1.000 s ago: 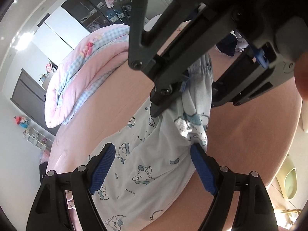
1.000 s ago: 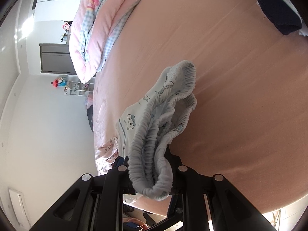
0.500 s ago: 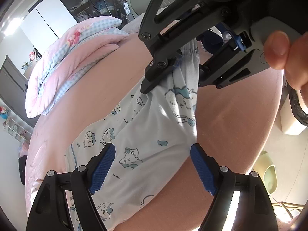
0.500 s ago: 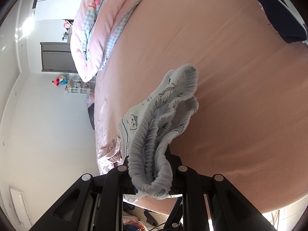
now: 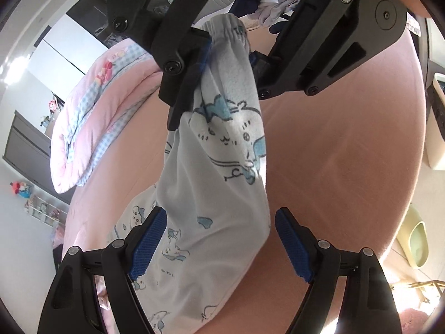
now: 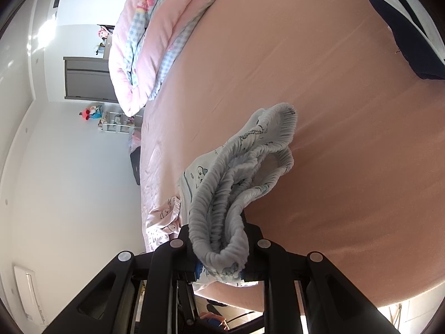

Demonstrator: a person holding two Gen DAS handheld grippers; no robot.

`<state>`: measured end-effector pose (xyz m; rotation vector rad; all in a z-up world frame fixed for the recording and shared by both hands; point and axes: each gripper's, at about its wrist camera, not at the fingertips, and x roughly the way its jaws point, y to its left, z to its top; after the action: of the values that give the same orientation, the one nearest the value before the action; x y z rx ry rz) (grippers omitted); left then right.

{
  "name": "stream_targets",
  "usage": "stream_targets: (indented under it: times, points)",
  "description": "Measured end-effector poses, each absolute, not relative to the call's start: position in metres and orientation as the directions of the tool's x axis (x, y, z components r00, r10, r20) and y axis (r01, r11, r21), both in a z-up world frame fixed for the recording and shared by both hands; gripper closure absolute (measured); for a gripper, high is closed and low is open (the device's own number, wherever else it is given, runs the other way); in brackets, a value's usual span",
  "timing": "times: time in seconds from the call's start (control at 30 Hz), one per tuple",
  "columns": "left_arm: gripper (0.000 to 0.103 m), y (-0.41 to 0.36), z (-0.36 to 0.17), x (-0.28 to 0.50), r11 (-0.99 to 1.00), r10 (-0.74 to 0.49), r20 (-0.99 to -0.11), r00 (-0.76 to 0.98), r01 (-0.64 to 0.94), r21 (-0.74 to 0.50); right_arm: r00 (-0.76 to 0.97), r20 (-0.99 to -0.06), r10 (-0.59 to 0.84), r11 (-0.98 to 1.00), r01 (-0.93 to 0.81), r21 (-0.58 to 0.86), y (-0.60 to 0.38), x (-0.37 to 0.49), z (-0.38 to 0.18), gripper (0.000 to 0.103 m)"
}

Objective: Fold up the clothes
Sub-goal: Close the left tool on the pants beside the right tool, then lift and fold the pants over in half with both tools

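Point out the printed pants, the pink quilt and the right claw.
printed pants (image 5: 222,167), left wrist view, hanging cloth.
pink quilt (image 6: 144,44), right wrist view, folded edge.
right claw (image 6: 219,261), right wrist view, between its tips.

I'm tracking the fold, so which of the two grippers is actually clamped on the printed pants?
The right gripper: its jaws pinch the printed pants at the gathered waistband. The left gripper's jaws stand open around the hanging cloth.

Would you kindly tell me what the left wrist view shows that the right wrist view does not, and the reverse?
Only the left wrist view shows the left gripper, open astride the hanging printed garment, and the right gripper from outside. Only the right wrist view shows the garment's gathered elastic waistband bunched in the right gripper's jaws, and a wall air conditioner. Both show the pink bed, the folded quilt and dark clothing.
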<state>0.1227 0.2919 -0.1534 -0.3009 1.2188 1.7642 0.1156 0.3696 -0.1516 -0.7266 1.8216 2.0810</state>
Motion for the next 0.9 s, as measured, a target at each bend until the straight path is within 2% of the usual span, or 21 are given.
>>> stream_targets:
  times: [0.17,0.33,0.37,0.4,0.47,0.5,0.57,0.9]
  points:
    - [0.023,0.3,-0.158,0.129,-0.134,0.545,-0.561,-0.623,-0.726,0.675,-0.827,-0.551,-0.111,-0.152,-0.534,0.832,0.371,0.109,-0.153,0.087]
    - [0.024,0.295,-0.159,0.135,-0.219,0.497,-0.587,-0.639,-0.747,0.628,-0.809,-0.58,-0.102,-0.16,-0.562,0.812,0.368,0.109,-0.153,0.087]
    - [0.027,0.289,-0.16,0.141,-0.225,0.495,-0.591,-0.637,-0.751,0.62,-0.805,-0.585,-0.098,-0.164,-0.567,0.808,0.367,0.108,-0.152,0.087]
    - [0.04,0.285,-0.162,0.145,-0.231,0.493,-0.596,-0.634,-0.755,0.613,-0.798,-0.595,-0.095,-0.172,-0.576,0.8,0.366,0.107,-0.151,0.087]
    - [0.059,0.292,-0.166,0.146,-0.242,0.48,-0.61,-0.631,-0.763,0.599,-0.781,-0.618,-0.091,-0.199,-0.594,0.779,0.365,0.101,-0.147,0.087]
    - [0.065,0.297,-0.168,0.142,-0.247,0.473,-0.62,-0.625,-0.77,0.588,-0.767,-0.635,-0.086,-0.214,-0.609,0.764,0.364,0.099,-0.146,0.087]
    - [0.072,0.307,-0.172,0.125,-0.256,0.464,-0.649,-0.603,-0.793,0.553,-0.739,-0.669,-0.078,-0.24,-0.637,0.733,0.362,0.095,-0.143,0.087]
    - [0.082,0.317,-0.178,0.119,-0.309,0.449,-0.699,-0.556,-0.831,0.462,-0.551,-0.834,0.029,-0.436,-0.758,0.485,0.352,0.066,-0.122,0.087]
